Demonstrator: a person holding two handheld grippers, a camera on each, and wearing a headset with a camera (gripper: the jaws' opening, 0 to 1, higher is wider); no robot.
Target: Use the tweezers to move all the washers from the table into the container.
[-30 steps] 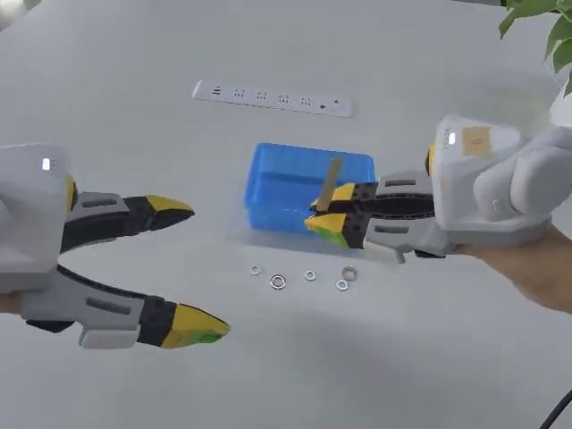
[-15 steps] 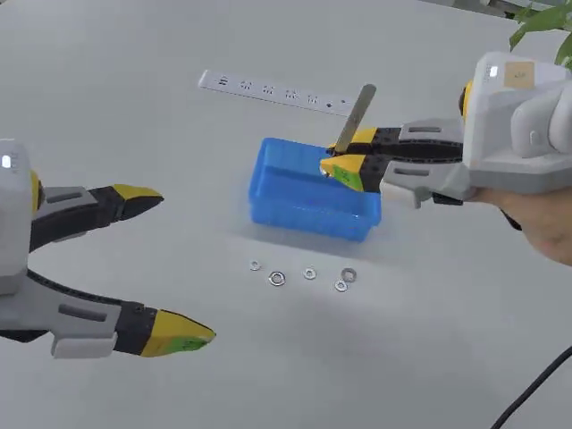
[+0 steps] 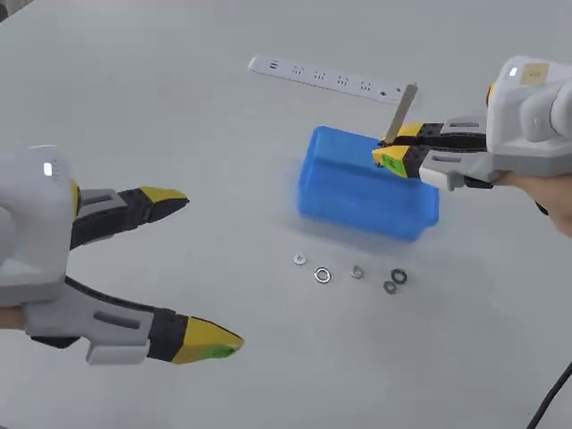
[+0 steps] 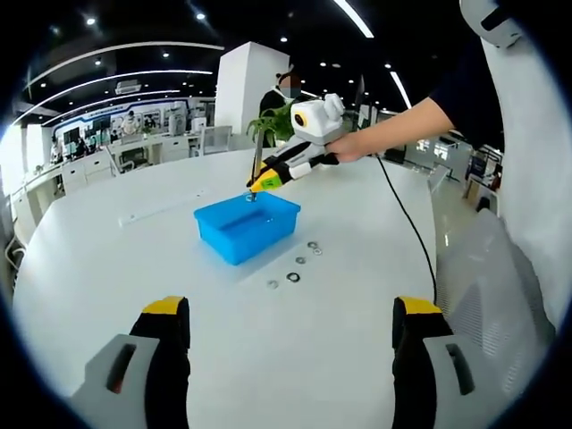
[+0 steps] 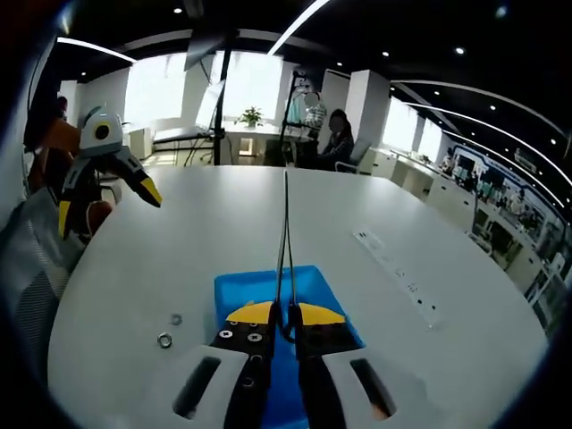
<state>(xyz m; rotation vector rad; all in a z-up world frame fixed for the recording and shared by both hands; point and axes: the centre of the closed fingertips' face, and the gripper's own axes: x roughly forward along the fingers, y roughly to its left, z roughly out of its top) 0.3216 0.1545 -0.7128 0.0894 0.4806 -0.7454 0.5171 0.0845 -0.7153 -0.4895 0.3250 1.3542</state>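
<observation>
A blue container (image 3: 357, 192) stands mid-table, with several small metal washers (image 3: 323, 274) in a loose row on the table just in front of it. My right gripper (image 3: 391, 155) hovers over the container's far right corner, shut on thin metal tweezers (image 3: 402, 107) that stick out slanted past its jaws. In the right gripper view the tweezers (image 5: 286, 232) run straight ahead over the container (image 5: 239, 290), and two washers (image 5: 165, 340) lie to the left. I cannot tell whether the tweezer tips hold anything. My left gripper (image 3: 197, 268) is wide open, near left, holding nothing.
A white power strip (image 3: 326, 79) lies beyond the container. In the left gripper view the container (image 4: 246, 228), washers (image 4: 293, 277) and right gripper (image 4: 268, 179) sit ahead, with a cable (image 4: 407, 219) trailing along the table at right. Bare tabletop surrounds the washers.
My right gripper, with the tweezers, has risen from the container's front right corner near the washers to above its far right corner. The head camera shifted. My left gripper stays open.
</observation>
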